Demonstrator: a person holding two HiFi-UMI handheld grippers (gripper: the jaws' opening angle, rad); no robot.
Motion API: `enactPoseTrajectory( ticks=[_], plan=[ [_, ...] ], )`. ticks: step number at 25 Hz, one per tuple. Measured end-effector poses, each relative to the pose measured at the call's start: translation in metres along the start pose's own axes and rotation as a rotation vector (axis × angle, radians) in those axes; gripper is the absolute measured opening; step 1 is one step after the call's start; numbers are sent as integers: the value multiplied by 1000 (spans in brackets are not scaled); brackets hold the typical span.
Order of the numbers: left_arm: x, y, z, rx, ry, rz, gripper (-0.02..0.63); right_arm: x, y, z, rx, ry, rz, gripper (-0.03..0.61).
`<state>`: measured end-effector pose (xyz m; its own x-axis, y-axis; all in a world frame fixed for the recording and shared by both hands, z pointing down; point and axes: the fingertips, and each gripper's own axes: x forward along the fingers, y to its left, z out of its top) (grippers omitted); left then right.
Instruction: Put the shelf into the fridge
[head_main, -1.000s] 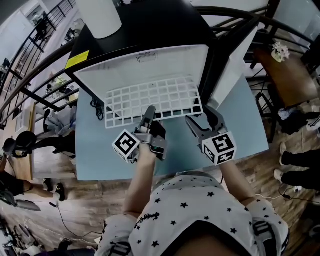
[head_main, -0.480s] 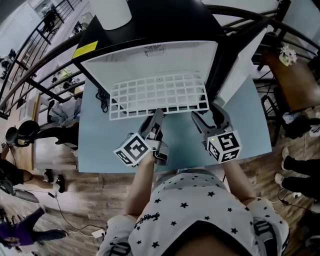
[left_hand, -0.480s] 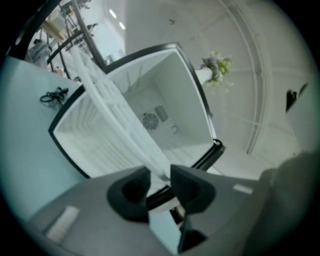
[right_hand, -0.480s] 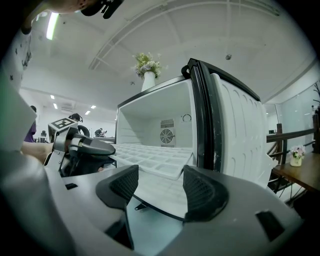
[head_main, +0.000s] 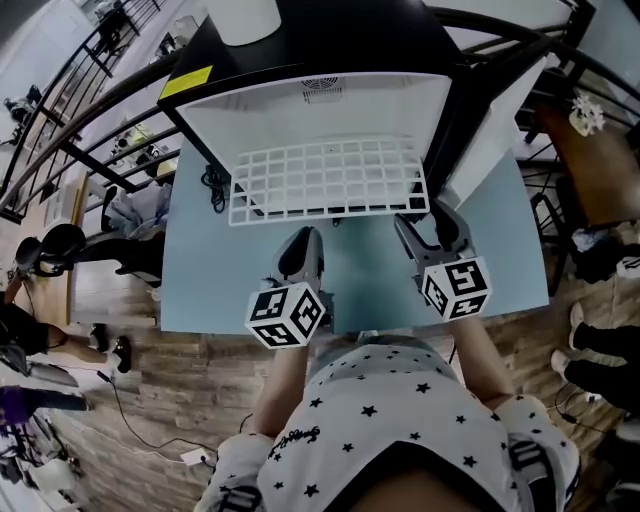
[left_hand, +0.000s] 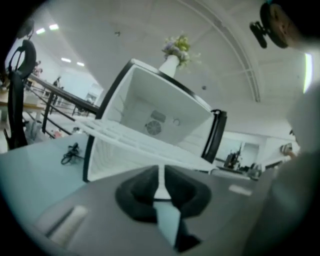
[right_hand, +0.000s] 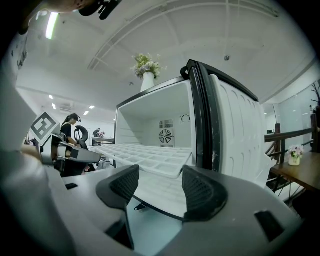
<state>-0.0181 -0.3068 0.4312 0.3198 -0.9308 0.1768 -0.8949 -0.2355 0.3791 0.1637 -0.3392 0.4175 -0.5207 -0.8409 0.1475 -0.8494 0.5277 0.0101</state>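
Shelf juts from fridge (door open).

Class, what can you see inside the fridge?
The shelf lies partly inside the fridge, its front sticking out. A round fan vent shows on the back wall. From above, the shelf hides the floor beneath.

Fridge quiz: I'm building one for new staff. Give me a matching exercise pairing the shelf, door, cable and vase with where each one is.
1 shelf
2 door
3 cable
4 vase

A on top of the fridge
B swung open, right of the fridge
C on the table, left of the fridge
D partway in the fridge, front edge sticking out

Pairs: 1-D, 2-B, 3-C, 4-A
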Motion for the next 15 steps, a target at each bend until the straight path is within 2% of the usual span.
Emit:
enactPoseTrajectory(
  ticks=[3,5,15],
  plan=[
    [-2,2,3,102,-11,37,6,0,0,0,0,0,-3,258],
    [0,2,5,139,-17,48,6,0,0,0,0,0,-5,258],
    [10,1,8,214,-28,69,5,0,0,-2,-3,0,0,258]
  ],
)
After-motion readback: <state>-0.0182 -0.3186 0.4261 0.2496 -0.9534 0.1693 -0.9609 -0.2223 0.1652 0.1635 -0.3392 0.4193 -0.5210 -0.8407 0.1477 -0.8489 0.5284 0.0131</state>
